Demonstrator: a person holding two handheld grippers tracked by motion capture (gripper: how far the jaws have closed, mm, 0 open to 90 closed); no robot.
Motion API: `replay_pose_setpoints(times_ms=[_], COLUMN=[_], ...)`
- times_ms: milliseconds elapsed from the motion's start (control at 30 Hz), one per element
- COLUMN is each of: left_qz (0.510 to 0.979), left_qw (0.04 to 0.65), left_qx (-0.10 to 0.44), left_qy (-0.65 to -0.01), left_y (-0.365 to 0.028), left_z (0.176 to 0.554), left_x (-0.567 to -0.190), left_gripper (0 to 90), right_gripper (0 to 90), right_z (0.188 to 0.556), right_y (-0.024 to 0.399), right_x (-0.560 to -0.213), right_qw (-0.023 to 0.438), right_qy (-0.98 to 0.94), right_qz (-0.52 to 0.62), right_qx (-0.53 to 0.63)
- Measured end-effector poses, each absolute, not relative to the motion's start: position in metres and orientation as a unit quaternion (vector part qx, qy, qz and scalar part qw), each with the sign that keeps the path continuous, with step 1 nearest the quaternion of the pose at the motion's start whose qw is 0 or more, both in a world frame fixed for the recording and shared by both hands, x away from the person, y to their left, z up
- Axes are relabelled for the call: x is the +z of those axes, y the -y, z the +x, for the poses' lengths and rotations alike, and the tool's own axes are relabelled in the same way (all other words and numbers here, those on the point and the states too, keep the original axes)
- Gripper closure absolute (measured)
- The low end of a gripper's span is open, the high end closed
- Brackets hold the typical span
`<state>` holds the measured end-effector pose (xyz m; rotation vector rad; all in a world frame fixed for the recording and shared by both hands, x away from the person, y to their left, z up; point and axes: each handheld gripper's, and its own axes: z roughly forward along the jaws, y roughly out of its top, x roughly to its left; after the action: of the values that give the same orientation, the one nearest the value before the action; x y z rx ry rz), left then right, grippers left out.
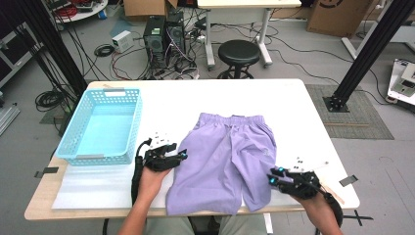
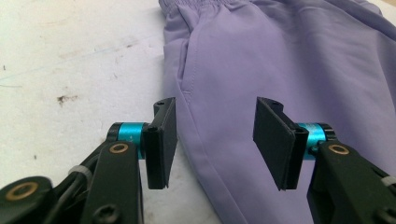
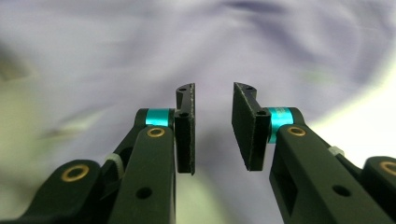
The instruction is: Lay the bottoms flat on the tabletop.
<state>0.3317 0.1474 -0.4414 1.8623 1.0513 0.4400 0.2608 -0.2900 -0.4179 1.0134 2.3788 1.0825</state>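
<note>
Purple shorts (image 1: 230, 159) lie flat on the white table (image 1: 293, 112), waistband toward the far side, legs toward the near edge. My left gripper (image 1: 182, 155) sits at the shorts' left side seam, open, with the fabric edge (image 2: 219, 140) lying below the gap and nothing pinched. My right gripper (image 1: 270, 177) hovers by the hem of the right leg, at the near right of the table. Its jaws stand apart with nothing between them, over blurred purple cloth (image 3: 210, 56).
A light blue plastic basket (image 1: 103, 125) stands on the table's left side, beside my left hand. A black stool (image 1: 238, 54), computer towers and cables are on the floor beyond the far edge. Bare table lies right of the shorts.
</note>
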Motion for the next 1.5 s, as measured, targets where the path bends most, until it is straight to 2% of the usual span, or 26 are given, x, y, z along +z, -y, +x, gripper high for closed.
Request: replay_pose_setpoints(times_ms=[33, 100, 267, 367, 400, 733, 833, 867, 900, 1000, 1233, 1300, 1400, 1467, 1500], left_qz=[0.755, 0.751, 0.751, 0.749, 0.749, 0.751, 0.748, 0.749, 0.749, 0.741, 0.728, 0.737, 0.735, 0.728, 0.73], left_qw=[0.464, 0.467, 0.466, 0.469, 0.47, 0.47, 0.47, 0.467, 0.465, 0.474, 0.491, 0.481, 0.489, 0.501, 0.5], left_qx=[0.178, 0.175, 0.177, 0.18, 0.181, 0.188, 0.187, 0.185, 0.183, 0.18, 0.178, 0.173, 0.176, 0.187, 0.184], left_qy=[-0.428, -0.434, -0.433, -0.433, -0.432, -0.425, -0.429, -0.431, -0.435, -0.44, -0.443, -0.443, -0.436, -0.429, -0.428], left_y=[-0.147, -0.147, -0.146, -0.145, -0.143, -0.132, -0.129, -0.129, -0.128, -0.128, -0.133, -0.134, -0.136, -0.136, -0.136], left_z=[0.333, 0.334, 0.337, 0.34, 0.341, 0.359, 0.373, 0.377, 0.382, 0.391, 0.397, 0.401, 0.409, 0.411, 0.414], left_x=[-0.442, -0.442, -0.44, -0.436, -0.434, -0.428, -0.429, -0.429, -0.429, -0.429, -0.432, -0.431, -0.427, -0.426, -0.428], left_gripper=[49.5, 49.1, 49.1, 49.2, 49.2, 48.9, 48.3, 48.0, 47.5, 47.1, 47.4, 47.2, 45.3, 44.5, 44.0], right_gripper=[62.5, 63.2, 76.6, 87.9, 89.2, 89.0, 74.0, 62.5, 54.7, 47.9, 48.8, 48.0, 44.9, 38.0, 37.7], right_z=[0.265, 0.278, 0.287, 0.283, 0.28, 0.251, 0.256, 0.263, 0.268, 0.295, 0.349, 0.36, 0.372, 0.382, 0.388], right_y=[0.293, 0.301, 0.307, 0.308, 0.308, 0.318, 0.323, 0.324, 0.325, 0.322, 0.303, 0.297, 0.29, 0.286, 0.284], right_x=[-0.42, -0.428, -0.446, -0.446, -0.445, -0.434, -0.429, -0.426, -0.425, -0.421, -0.416, -0.414, -0.412, -0.412, -0.413], right_qw=[0.18, 0.193, 0.161, 0.159, 0.156, 0.143, 0.152, 0.167, 0.178, 0.198, 0.207, 0.207, 0.203, 0.201, 0.202], right_qy=[-0.832, -0.825, -0.83, -0.838, -0.841, -0.865, -0.843, -0.828, -0.818, -0.789, -0.789, -0.793, -0.797, -0.799, -0.801], right_qz=[0.368, 0.392, 0.414, 0.398, 0.396, 0.363, 0.383, 0.394, 0.402, 0.426, 0.434, 0.429, 0.42, 0.419, 0.417], right_qx=[0.373, 0.359, 0.337, 0.338, 0.334, 0.317, 0.347, 0.362, 0.371, 0.397, 0.382, 0.381, 0.383, 0.382, 0.379])
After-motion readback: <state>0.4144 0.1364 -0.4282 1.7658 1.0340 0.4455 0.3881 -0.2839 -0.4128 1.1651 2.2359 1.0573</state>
